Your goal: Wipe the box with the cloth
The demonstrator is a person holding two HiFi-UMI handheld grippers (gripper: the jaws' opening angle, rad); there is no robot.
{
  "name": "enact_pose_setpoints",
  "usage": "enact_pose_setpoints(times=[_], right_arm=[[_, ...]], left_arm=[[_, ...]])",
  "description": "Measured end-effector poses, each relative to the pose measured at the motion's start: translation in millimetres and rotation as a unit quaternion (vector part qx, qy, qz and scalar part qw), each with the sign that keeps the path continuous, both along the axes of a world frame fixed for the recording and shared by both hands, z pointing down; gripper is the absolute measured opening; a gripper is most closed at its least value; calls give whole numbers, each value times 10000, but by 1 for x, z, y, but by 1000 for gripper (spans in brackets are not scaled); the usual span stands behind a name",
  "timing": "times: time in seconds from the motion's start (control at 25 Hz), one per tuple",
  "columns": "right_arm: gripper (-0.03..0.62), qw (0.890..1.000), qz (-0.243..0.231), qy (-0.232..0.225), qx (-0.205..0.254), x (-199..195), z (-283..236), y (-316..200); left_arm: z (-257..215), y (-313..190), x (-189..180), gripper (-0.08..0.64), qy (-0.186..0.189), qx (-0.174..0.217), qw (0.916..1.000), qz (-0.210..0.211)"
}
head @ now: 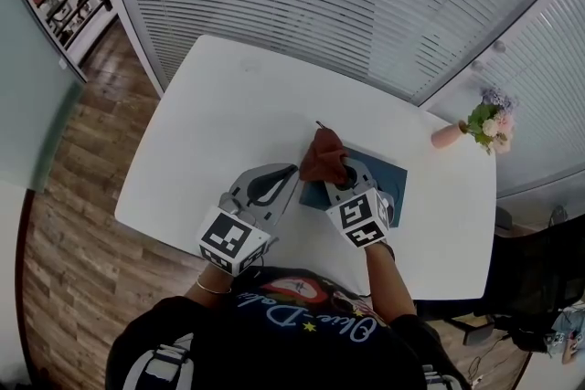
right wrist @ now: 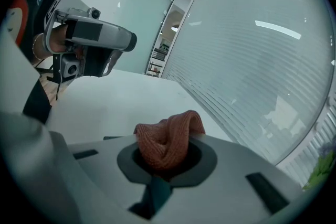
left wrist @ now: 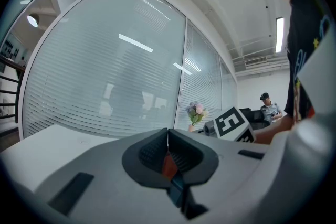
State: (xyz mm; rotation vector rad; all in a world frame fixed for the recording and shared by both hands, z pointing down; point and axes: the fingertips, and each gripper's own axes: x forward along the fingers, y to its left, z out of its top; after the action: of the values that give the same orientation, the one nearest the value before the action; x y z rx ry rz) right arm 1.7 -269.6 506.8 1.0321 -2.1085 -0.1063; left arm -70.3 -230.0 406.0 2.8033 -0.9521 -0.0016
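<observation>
Left claw [head: 289, 173]: mine, jaws together, just beside the box's left edge. Right claw [head: 342, 174]: clamped on bunched rust cloth [head: 322, 154], over the left end of the teal box [head: 388, 171], on white desk [head: 228, 105]. Step, I judge: wiping. Next: sweep the cloth rightward, pressed flat.

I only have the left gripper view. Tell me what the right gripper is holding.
Observer: The right gripper is shut on a rust-red cloth.
Operator: Now locate the box.
Observer: A dark teal box lies flat on the white table, beneath the right gripper.
Operator: Place my left gripper relative to it.
Observer: The left gripper points at the box's left edge, close beside the cloth; I cannot tell if it touches.
</observation>
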Motion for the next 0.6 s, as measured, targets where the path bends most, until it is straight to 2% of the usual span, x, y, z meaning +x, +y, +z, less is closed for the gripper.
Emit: enact_pose_setpoints(times=[0.6], right_arm=[[26, 9993, 365, -38, -38, 40, 3, 11]], left_arm=[[-4, 10, 17, 3, -161, -2, 9998, 86]])
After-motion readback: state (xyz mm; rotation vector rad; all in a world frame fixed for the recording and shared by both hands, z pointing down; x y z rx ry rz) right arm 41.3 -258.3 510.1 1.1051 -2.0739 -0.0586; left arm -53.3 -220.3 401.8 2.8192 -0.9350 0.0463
